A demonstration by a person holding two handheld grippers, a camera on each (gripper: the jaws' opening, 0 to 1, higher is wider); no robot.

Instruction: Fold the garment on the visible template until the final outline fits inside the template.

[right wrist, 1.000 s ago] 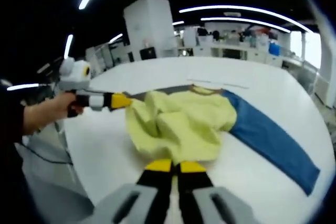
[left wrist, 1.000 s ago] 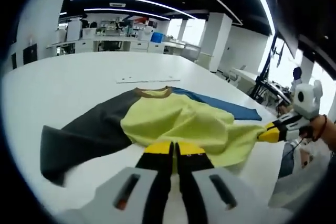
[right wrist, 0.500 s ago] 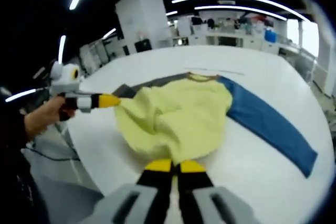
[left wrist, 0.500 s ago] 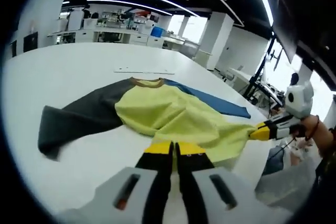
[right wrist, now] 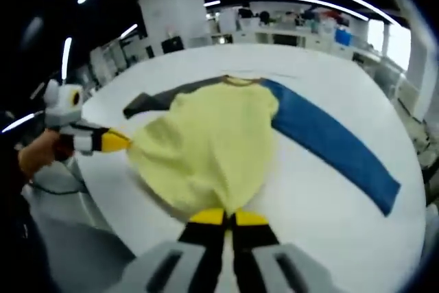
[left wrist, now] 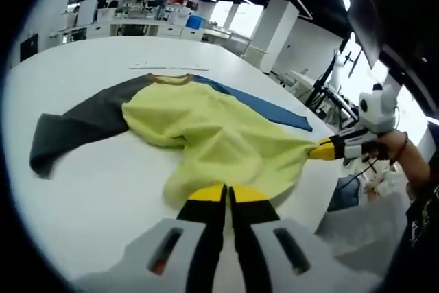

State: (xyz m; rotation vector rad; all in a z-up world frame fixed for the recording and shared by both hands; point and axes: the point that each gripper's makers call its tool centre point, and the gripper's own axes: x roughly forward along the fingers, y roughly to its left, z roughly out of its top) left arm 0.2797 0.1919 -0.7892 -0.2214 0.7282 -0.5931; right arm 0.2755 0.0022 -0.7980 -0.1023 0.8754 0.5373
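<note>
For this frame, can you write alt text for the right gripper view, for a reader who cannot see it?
The right gripper is shut on the near hem of a yellow shirt spread on a white table. The shirt has a blue sleeve reaching right and a dark sleeve at the far left. At left, the left gripper grips the shirt's corner.

My left gripper [left wrist: 226, 193] has black jaws tipped yellow on a pale grey body with dark slots — one carries an orange mark. My right gripper [right wrist: 228, 219] matches. A red band circles the wrist [left wrist: 403, 150] behind it.
</note>
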